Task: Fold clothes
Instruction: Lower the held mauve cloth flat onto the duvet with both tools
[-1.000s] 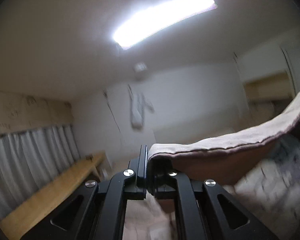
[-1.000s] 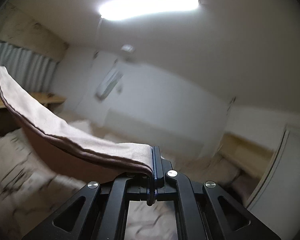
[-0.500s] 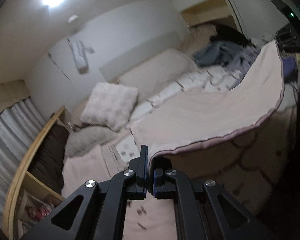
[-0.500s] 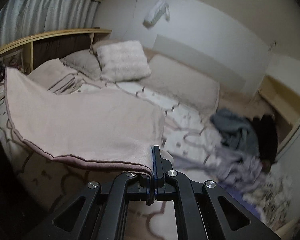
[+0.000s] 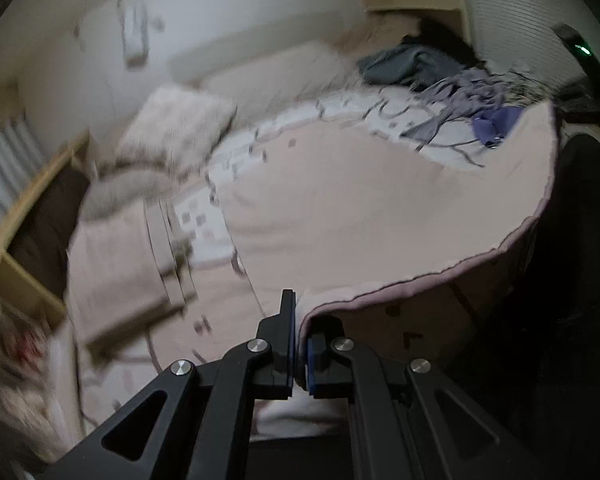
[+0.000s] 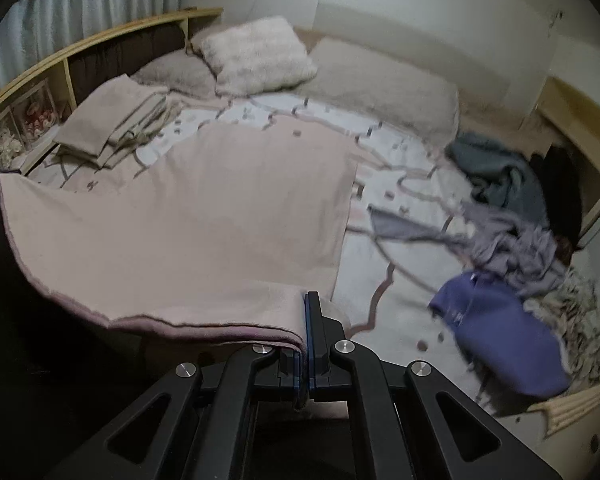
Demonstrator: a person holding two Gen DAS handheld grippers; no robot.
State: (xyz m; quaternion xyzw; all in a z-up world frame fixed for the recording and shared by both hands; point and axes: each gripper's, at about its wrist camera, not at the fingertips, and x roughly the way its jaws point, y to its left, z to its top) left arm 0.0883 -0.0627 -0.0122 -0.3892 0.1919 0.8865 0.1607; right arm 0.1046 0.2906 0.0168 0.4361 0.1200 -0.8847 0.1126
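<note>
A large pale pink cloth (image 5: pixel 360 208) with a darker hem lies spread over the bed; it also shows in the right wrist view (image 6: pixel 204 208). My left gripper (image 5: pixel 298 344) is shut on its near left corner. My right gripper (image 6: pixel 305 344) is shut on its near right corner. The near hem hangs between the two grippers, just above the bed's front edge, while the far part rests flat on the bedspread.
A stack of folded beige cloths (image 6: pixel 112 120) sits at the bed's left by the wooden headboard shelf (image 6: pixel 60 64). Pillows (image 6: pixel 256 54) lie at the back. A heap of grey and purple clothes (image 6: pixel 508 248) covers the bed's right side.
Both grippers swung down from pointing at the ceiling to facing the bed. The pink cloth went from hanging taut in the air to lying spread on the bedspread.
</note>
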